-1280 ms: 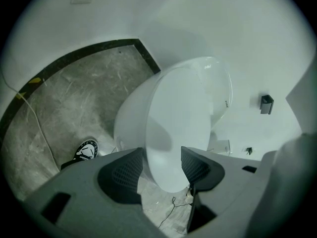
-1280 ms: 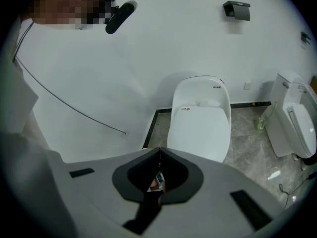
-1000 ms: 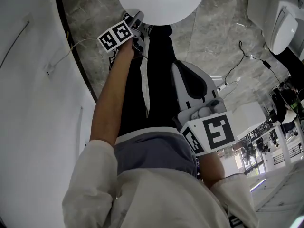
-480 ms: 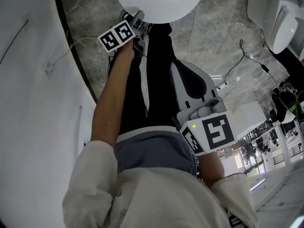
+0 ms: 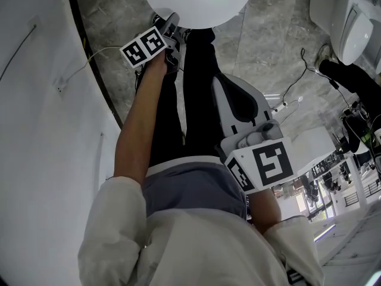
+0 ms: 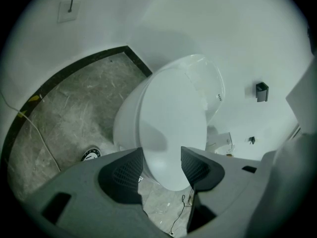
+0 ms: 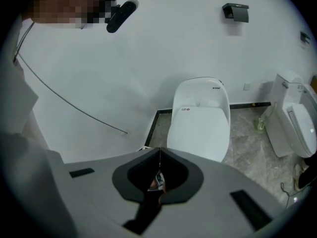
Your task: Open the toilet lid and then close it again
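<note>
The white toilet (image 7: 200,123) stands against the wall with its lid (image 7: 199,131) lying down flat. In the head view the lid (image 5: 196,2) shows at the top centre. My left gripper (image 5: 172,24) is at the lid's front left edge. In the left gripper view it (image 6: 162,165) is open, and the lid's front rim (image 6: 173,128) lies in the gap between the two dark pads; I cannot tell if they touch it. My right gripper (image 7: 159,155) is shut on nothing, held back near the person's waist (image 5: 225,82) and pointing at the toilet.
A second white toilet (image 7: 297,118) stands to the right. A black cable (image 5: 297,79) runs over the grey marble floor (image 5: 119,16). The white wall (image 5: 36,130) is close on the left. A floor drain (image 6: 90,154) lies beside the toilet base. The person's dark trouser leg (image 5: 196,88) is between the grippers.
The left gripper has edged slightly left at the lid's edge. A dark shape has come into the head view at the right. The right gripper has not moved.
</note>
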Demonstrator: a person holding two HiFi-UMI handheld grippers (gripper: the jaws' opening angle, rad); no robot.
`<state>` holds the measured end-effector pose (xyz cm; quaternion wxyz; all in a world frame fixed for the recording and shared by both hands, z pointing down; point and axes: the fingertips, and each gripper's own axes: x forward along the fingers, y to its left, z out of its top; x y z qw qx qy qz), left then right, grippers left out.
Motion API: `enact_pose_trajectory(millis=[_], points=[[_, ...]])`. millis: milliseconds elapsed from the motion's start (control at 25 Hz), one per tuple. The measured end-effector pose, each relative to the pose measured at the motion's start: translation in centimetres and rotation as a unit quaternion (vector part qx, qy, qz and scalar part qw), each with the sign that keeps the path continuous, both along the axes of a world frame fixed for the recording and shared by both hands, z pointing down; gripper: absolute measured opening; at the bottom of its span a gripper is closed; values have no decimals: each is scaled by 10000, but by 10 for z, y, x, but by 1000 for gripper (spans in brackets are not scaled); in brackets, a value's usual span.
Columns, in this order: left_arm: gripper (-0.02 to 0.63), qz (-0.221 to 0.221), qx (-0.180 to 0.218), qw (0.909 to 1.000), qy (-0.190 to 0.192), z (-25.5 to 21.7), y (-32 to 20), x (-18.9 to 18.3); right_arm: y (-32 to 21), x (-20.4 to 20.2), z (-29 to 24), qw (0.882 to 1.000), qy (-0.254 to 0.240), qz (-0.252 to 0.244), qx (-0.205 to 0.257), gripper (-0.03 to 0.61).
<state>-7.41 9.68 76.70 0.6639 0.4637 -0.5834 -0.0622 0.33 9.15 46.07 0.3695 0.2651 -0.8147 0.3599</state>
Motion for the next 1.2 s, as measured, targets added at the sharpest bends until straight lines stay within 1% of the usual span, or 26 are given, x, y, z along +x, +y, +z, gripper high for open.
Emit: enact_pose_trajectory(millis=[160,280,360,520,840,1040,1200], points=[[208,20,17,9999,-104,-2,4,-2,3,1,-3,10000,-12,16,37,11],[165,-36,9,9999,-100,-5,6,-4,2,3,-7,10000,-29,29,80,11],[149,-13,19,9999,-99,-8,6,-4,0,5,-10,9999,-36,44,102,11],[149,71,96,9999,-38,-16,5,-4,-3,5,-17,9999,-70,68,141,11],[123,219,197,9996,16,-34,4,-5,-9,1,-31,9996,-147,90,226,11],[121,406,300,9987,105,-44,3,-6,-12,-3,-37,9994,-189,70,273,11],[104,515,384,9979,95,-56,3,-7,-12,-8,-43,9993,-225,54,306,11]])
